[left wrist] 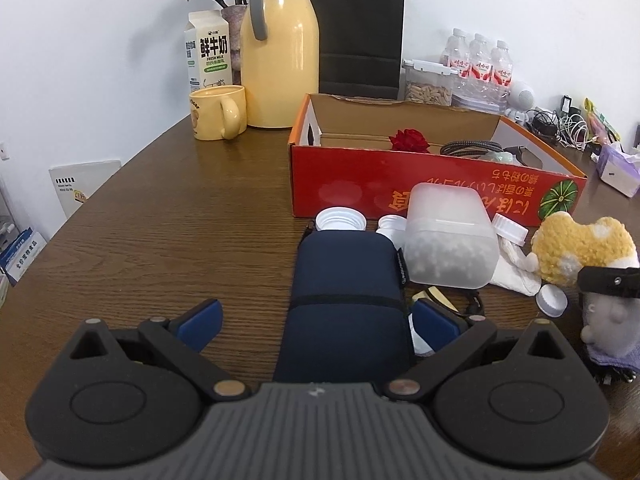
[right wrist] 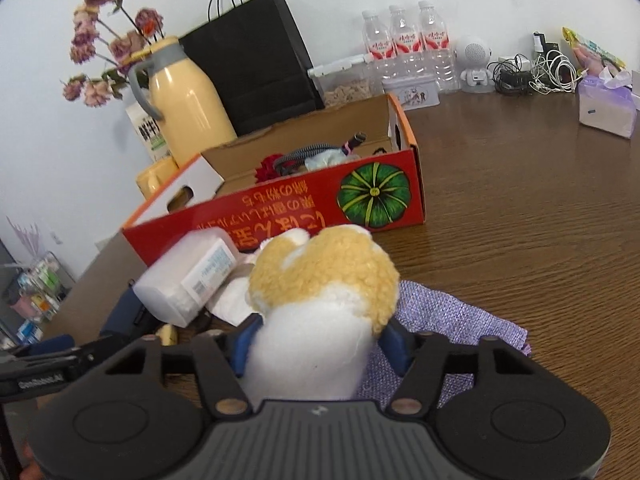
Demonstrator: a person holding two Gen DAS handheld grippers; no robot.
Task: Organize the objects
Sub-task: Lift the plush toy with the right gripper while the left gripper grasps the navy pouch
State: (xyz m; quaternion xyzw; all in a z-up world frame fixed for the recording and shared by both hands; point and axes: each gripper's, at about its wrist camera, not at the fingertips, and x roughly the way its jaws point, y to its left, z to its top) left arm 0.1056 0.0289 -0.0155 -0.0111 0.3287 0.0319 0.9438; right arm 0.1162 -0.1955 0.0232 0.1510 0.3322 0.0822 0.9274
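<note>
**A:** Checking the right gripper (right wrist: 319, 344) first. Clenched or loose?

**B:** Clenched on the plush toy (right wrist: 324, 276), lower middle of the right wrist view. Blue pads (right wrist: 394, 344) pressed into the white body from both sides, mostly buried behind the fluff. Sitting partly over a purple cloth (right wrist: 452, 316), just in front of the red box (right wrist: 280, 208) on the counter (right wrist: 520, 200). Can't tell whether lifted or resting, honestly.

**A:** And the left gripper (left wrist: 316, 320)?

**B:** Released. Spread wide around a navy pouch (left wrist: 344, 280), bottom centre of the left wrist view. Pad on the left of the frame well clear of it, bare wood between. Pad on the right of the frame just beside the pouch, contact hard to call.

**A:** Anything else hard to make out?

**B:** Plenty, lol. Frosted container (left wrist: 448, 240) right against the pouch's far corner, contents just a grey blur. Couple of white caps (left wrist: 340, 220) peeking out behind the pouch, partly covered. Something yellowish plus a black cord tucked below the container, too hidden to name. Inside the box only a red rose (left wrist: 408, 140) and a braided cable (left wrist: 468, 148) poking above the front wall, rest blocked. Same plush toy at the far right edge of the left wrist view, sliced off by the frame.
</note>
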